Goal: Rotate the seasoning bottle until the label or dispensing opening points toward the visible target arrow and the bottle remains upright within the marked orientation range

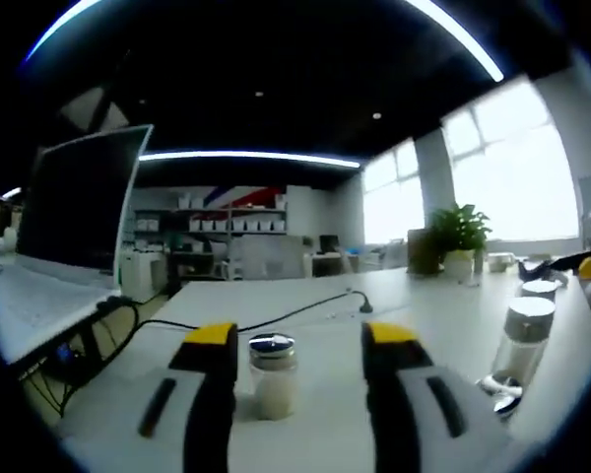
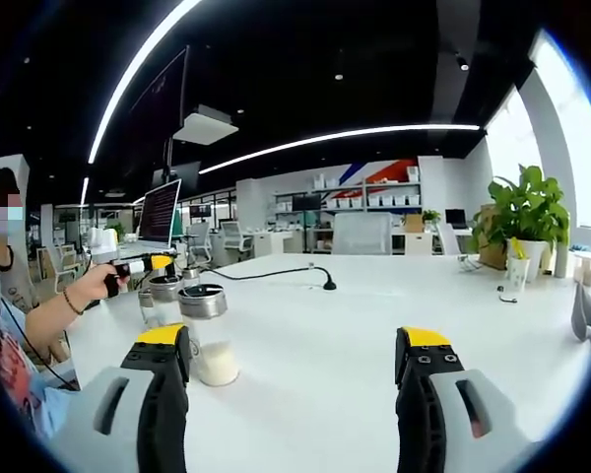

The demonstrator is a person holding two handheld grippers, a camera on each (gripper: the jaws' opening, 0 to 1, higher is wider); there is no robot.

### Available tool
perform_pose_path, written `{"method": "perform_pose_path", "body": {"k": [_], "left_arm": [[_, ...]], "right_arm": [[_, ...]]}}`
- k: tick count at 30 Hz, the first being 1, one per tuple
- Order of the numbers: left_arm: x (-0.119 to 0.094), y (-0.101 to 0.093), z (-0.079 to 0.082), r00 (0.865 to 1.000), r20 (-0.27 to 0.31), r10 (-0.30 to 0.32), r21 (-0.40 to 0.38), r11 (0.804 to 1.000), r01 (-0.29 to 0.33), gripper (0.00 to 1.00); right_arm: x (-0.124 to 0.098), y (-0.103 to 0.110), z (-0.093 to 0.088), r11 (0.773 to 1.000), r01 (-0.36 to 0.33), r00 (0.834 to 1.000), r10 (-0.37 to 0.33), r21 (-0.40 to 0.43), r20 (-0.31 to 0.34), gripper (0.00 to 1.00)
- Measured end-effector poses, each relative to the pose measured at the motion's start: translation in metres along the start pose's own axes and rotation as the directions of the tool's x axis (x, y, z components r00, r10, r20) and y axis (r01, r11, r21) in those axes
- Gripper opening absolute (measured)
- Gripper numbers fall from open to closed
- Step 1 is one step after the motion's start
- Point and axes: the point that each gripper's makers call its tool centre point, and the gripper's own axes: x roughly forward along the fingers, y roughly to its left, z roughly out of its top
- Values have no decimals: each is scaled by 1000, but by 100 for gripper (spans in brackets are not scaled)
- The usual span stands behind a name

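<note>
In the left gripper view a small glass seasoning bottle [image 1: 273, 376] with a shiny cap and white contents stands upright on the white table [image 1: 315, 305]. It sits between the jaws of my left gripper [image 1: 300, 338], nearer the left jaw, and the jaws stand apart without touching it. In the right gripper view my right gripper [image 2: 294, 340] is open, with a metal-capped bottle [image 2: 206, 340] holding white powder just beside its left jaw, outside the gap. The left gripper [image 2: 143, 264] shows farther left in a person's hand [image 2: 97, 283].
A taller grey-capped bottle [image 1: 522, 340] and another cap [image 1: 539, 289] stand at the right, with a further bottle [image 2: 164, 291] by the hand. A black cable [image 2: 305, 273] crosses the table. A monitor [image 1: 79, 207] is at the left and a potted plant [image 2: 520, 222] at the far right.
</note>
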Motion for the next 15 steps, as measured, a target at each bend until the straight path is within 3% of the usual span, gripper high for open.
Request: {"method": "perform_pose_path", "body": {"k": [6,10,12,15], "left_arm": [[16,11,-10,999,-7,31,3,1000,-31,53],[26,20,-25,998,-31,55,-2,998,-55,54],[29,18,-28,998,-23,58,-17,998,-59,57],[37,21,-30,998,-5,69,-38,997,-69,53]], "right_arm": [[1,3,0,1000,-12,1000,12,-3,-2,89],[1,1,0,1000,-7,1000,7,-1,0,89],[0,1,0,1000,-4,1000,4,0,-1,89],[1,5,1,1000,-14,1000,14,0,1,88]]}}
